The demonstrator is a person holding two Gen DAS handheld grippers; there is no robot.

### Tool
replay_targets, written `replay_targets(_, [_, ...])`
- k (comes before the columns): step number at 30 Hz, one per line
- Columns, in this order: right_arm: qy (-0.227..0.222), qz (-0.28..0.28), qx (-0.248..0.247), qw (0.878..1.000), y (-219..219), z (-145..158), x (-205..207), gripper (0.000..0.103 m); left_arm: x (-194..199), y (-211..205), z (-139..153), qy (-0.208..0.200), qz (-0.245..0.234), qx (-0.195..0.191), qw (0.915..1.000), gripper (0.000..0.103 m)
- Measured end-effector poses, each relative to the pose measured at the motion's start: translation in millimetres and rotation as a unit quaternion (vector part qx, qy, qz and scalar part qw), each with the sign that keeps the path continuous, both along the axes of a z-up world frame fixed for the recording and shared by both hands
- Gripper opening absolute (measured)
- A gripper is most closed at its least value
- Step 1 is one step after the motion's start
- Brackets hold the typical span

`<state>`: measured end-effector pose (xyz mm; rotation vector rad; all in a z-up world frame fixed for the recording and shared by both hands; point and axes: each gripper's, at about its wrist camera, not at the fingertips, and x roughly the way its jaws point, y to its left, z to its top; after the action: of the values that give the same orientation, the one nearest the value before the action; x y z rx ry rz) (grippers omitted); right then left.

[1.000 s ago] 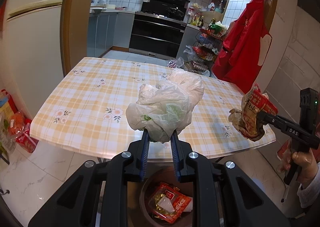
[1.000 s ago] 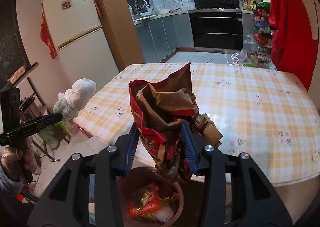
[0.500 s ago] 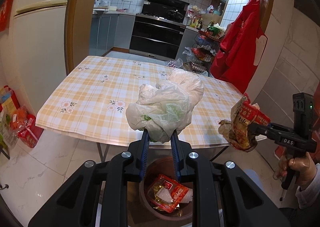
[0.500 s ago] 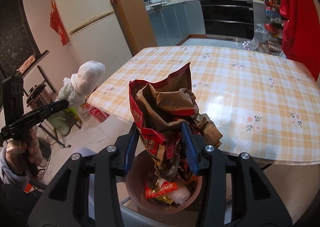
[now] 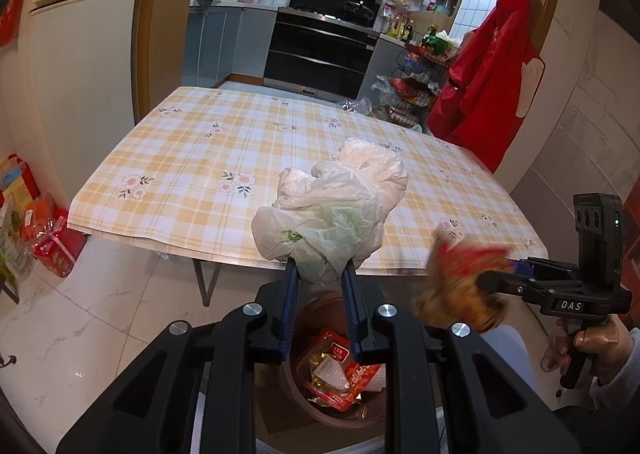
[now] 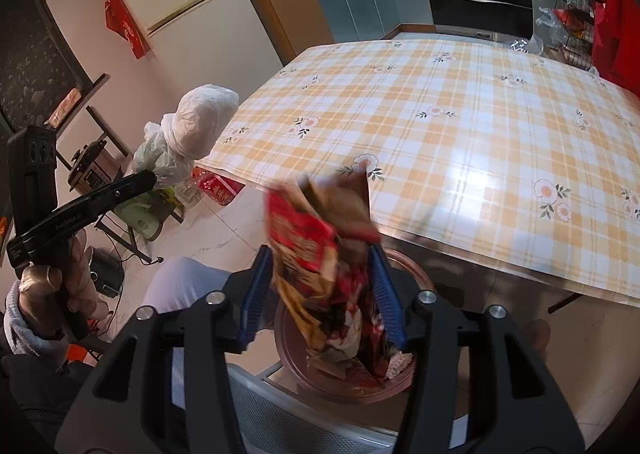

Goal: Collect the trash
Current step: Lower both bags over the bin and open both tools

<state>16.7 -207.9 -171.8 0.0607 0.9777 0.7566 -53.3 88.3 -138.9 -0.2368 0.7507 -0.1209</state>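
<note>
Left wrist view: the left claw [image 5: 319,276] at frame centre pinches a crumpled translucent white plastic bag [image 5: 334,216] above the round brown trash bin [image 5: 320,406], which its arms partly hide.

Right wrist view: the right claw [image 6: 324,282] has just been spreading its jaws; the blurred red-and-brown snack wrapper [image 6: 320,250] hangs loosely between them, over the bin [image 6: 288,338] below the checked tabletop [image 6: 460,126].

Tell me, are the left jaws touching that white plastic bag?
Touching. The left wrist view shows the left gripper pinching the white plastic bag between its blue pads.
</note>
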Motion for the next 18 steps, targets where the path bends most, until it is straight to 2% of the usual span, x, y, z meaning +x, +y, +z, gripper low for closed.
replay_targets(3, [-0.003, -0.004, -0.001, 1.0, -1, 2, 2, 0.059, 1, -2, -2, 0.004, -0.002, 0.001, 1.0, 0.021])
replay_targets(5, [-0.016, -0.014, -0.006, 1.0, -4, 6, 3, 0.067, 2, -4, -3, 0.006, -0.006, 0.0, 1.0, 0.021])
replay_targets(9, [-0.043, -0.047, -0.01, 0.998, -18, 17, 7, 0.088, 3, -13, -5, 0.011, -0.026, 0.007, 0.9996, 0.021])
replay_targets(13, [-0.062, -0.08, -0.007, 0.995, -36, 29, 13, 0.094, 5, -28, -9, 0.023, -0.059, 0.016, 0.9979, 0.021])
replay_targets(18, [-0.083, -0.111, -0.009, 0.99, -61, 41, 18, 0.095, 10, -48, -16, 0.042, -0.1, 0.013, 0.994, 0.022])
